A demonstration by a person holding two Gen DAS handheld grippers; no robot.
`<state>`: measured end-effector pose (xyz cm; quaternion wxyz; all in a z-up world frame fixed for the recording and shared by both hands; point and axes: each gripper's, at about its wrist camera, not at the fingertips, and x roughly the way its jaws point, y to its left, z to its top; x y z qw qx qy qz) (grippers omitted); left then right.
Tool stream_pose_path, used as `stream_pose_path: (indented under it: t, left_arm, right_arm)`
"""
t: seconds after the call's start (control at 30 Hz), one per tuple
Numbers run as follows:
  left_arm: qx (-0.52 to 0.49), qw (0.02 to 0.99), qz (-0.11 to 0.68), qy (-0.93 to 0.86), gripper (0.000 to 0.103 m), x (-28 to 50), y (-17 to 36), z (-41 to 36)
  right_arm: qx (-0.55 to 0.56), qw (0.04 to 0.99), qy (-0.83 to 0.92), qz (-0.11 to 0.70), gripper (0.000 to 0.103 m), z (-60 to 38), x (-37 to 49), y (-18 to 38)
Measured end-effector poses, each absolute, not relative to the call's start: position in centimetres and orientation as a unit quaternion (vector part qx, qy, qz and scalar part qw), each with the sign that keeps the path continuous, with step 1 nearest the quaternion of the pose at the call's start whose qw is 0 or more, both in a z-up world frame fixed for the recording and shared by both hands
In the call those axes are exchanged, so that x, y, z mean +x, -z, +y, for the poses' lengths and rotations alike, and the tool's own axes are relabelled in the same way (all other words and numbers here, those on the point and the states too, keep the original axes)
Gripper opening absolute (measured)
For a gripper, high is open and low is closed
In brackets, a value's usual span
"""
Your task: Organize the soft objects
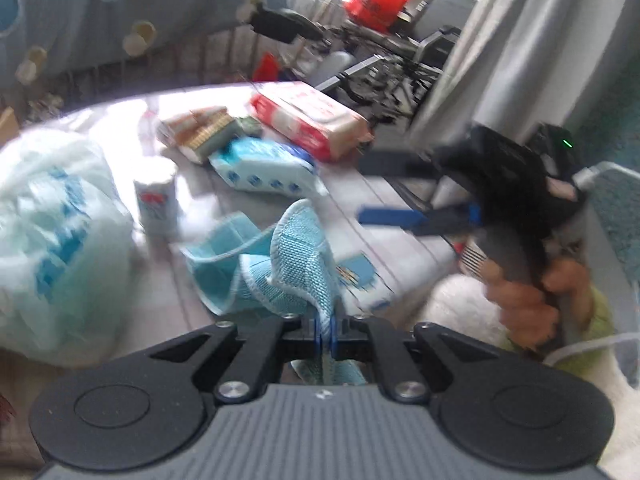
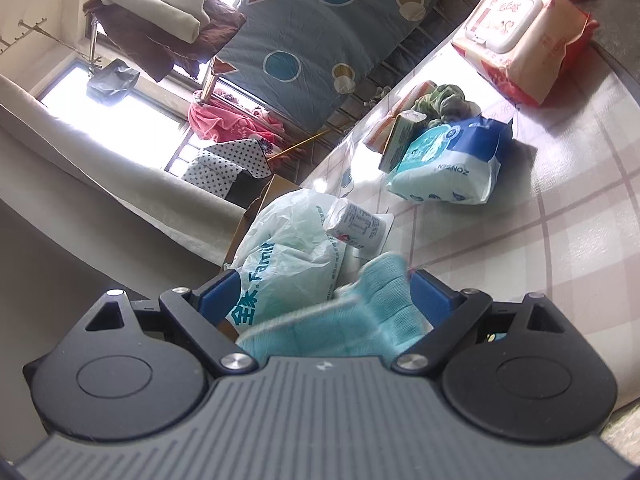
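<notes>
Left gripper [image 1: 328, 334] pinched shut on a blue mesh cloth [image 1: 296, 256] hanging just beside the plastic bag [image 1: 56, 240], right gripper [image 2: 324, 292] spread wide around its free end; thin hold, likely slipping if tugged

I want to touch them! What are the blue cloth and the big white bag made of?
The cloth looks like soft woven fabric: a mesh-like weave and stitched white edge show, and it droops from the left tool. The bag seems thin, shiny plastic, crinkled and slightly see-through.

Bright daylight floods through a window [image 2: 120, 116] behind a patterned blue quilt [image 2: 304, 28]; grey curtain [image 1: 520, 40] hangs beside.
</notes>
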<state>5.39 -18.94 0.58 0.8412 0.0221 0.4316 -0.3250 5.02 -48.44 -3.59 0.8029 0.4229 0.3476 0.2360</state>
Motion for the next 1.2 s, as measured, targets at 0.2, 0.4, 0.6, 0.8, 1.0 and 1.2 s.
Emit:
stream_pose_path:
  t: [0.2,0.4,0.6,0.8,1.0,1.2]
  left_arm:
    - [0.041,0.868,0.424,0.255,0.006,9.3,1.1,-19.4]
    - [0.046,0.873,0.438,0.211,0.011,12.2,3.7,-19.7]
    - [0.054,0.886,0.424,0.183,0.049,12.6,3.4,-19.0]
    - [0.018,0.895,0.404,0.19,0.051,10.4,0.8,-17.1]
    - [-0.039,0.848,0.454,0.272,0.054,9.6,1.8,-18.0]
    - [-0.018,0.852,0.468,0.232,0.068,11.3,5.2,-19.8]
  right_arm:
    - [0.423,0.797,-0.244,0.356,0.092,-47.7,5.2,4.1]
    - [0.379,0.805,-0.23,0.394,0.092,-46.3,6.7,5.7]
    - [0.331,0.817,-0.208,0.424,0.086,-44.8,8.9,7.5]
    - [0.316,0.825,-0.198,0.425,0.085,-44.8,9.7,7.6]
    - [0.374,0.815,-0.226,0.38,0.085,-46.8,9.6,5.9]
    - [0.386,0.793,-0.241,0.404,0.085,-45.3,11.2,6.8]
